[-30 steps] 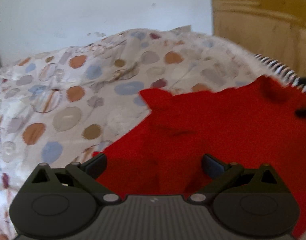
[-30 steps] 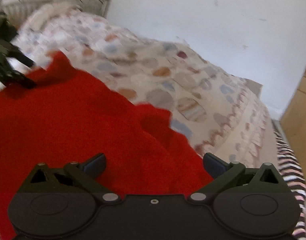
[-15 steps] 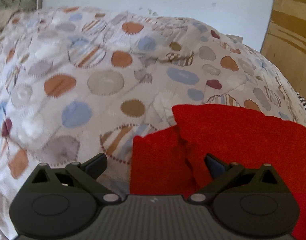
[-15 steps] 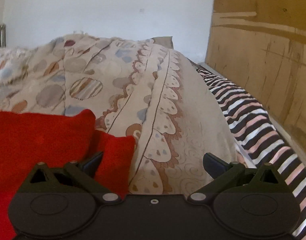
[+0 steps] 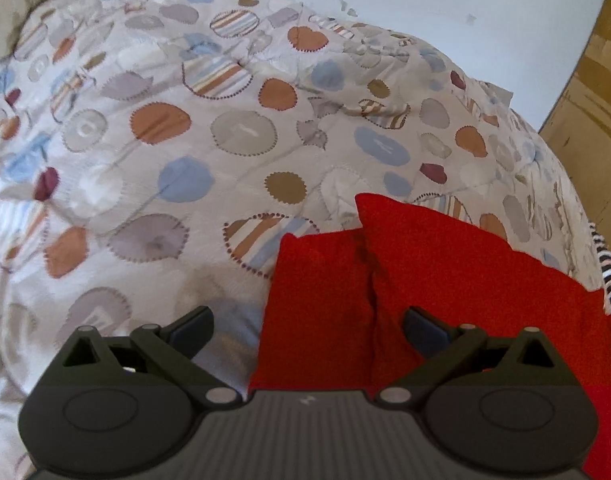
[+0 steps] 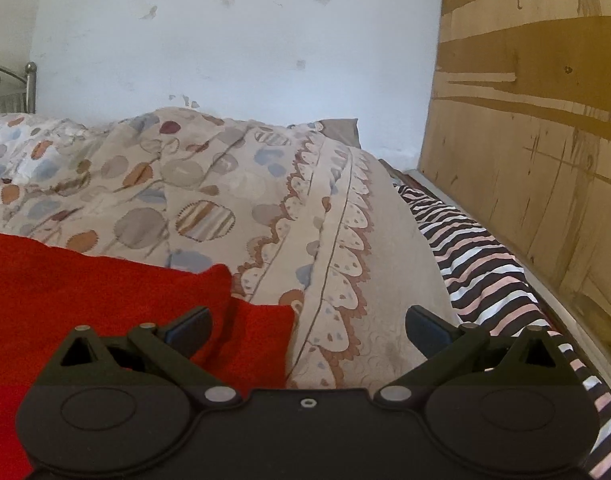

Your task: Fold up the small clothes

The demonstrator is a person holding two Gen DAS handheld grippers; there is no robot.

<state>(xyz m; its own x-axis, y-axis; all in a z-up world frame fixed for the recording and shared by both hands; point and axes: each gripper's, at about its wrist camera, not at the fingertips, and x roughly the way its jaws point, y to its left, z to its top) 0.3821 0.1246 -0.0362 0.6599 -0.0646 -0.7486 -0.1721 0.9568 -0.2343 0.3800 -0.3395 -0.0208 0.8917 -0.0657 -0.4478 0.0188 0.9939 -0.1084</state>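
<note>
A red fleece garment (image 5: 445,280) lies on the patterned quilt (image 5: 225,132), its far-left corner layered in two flaps with a dark crease between them. My left gripper (image 5: 308,326) hovers open over that corner, the right finger above the red cloth, the left finger above bare quilt. In the right wrist view the same red garment (image 6: 85,292) fills the lower left, with a small flap sticking out to the right. My right gripper (image 6: 308,326) is open above that edge, left finger over the red cloth, right finger over the quilt. Neither holds anything.
The quilt (image 6: 245,200) covers the bed up to a white wall (image 6: 225,40). A black, white and pink striped sheet (image 6: 485,264) runs along the right side by a wooden panel (image 6: 525,120). A metal bed frame (image 6: 9,88) shows at far left.
Both grippers have swung from over the middle of the red garment to its opposite edges. Since half a second ago the views have only shifted slightly. Both stayed open.
</note>
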